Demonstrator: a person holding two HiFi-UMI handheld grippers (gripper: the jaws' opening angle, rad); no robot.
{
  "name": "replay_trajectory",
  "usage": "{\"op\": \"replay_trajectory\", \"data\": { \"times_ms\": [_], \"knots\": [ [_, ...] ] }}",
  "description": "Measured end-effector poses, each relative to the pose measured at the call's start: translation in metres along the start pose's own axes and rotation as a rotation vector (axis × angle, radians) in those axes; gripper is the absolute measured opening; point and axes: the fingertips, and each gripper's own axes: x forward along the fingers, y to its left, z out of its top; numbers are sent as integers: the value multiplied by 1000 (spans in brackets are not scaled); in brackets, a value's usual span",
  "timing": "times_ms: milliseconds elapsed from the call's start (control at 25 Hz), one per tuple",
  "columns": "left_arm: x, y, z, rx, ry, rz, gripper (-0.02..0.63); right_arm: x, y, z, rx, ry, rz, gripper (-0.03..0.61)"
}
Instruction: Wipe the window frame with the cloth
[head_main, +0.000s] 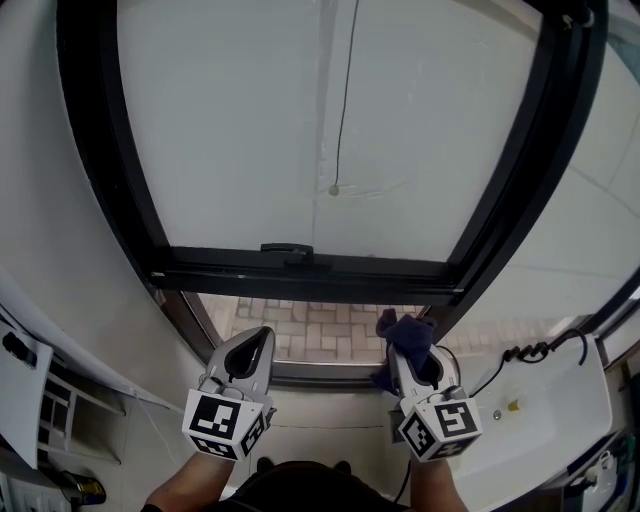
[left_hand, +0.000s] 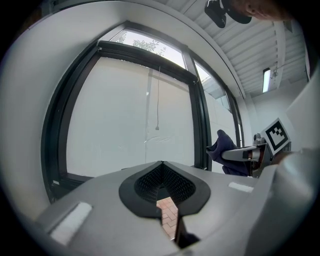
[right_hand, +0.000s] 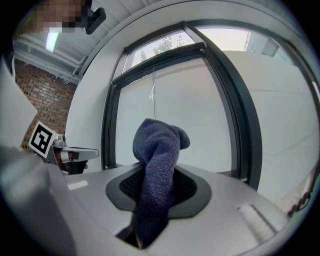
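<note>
The black window frame (head_main: 300, 272) surrounds a pane covered by a white blind, with a handle (head_main: 287, 249) on its bottom rail. My right gripper (head_main: 406, 352) is shut on a dark blue cloth (head_main: 404, 327), held just below the frame's lower right corner. The cloth (right_hand: 157, 165) sticks up out of the jaws in the right gripper view, in front of the frame's right upright (right_hand: 243, 135). My left gripper (head_main: 258, 342) is held level with it to the left, jaws together and holding nothing. In the left gripper view the cloth (left_hand: 225, 147) shows at the right.
A blind cord with a small pull (head_main: 334, 188) hangs in front of the pane. Brick paving (head_main: 320, 322) shows through the glass below the rail. A white ledge (head_main: 545, 405) with a black cable (head_main: 530, 350) lies to the right, and white shelving (head_main: 30, 390) to the left.
</note>
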Motion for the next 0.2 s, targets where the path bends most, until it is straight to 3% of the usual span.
{"op": "replay_trajectory", "data": {
  "times_ms": [200],
  "knots": [
    [3,-7,5,11,-19,-24,-6,1,-1,2,-1,-6,0,112]
  ]
}}
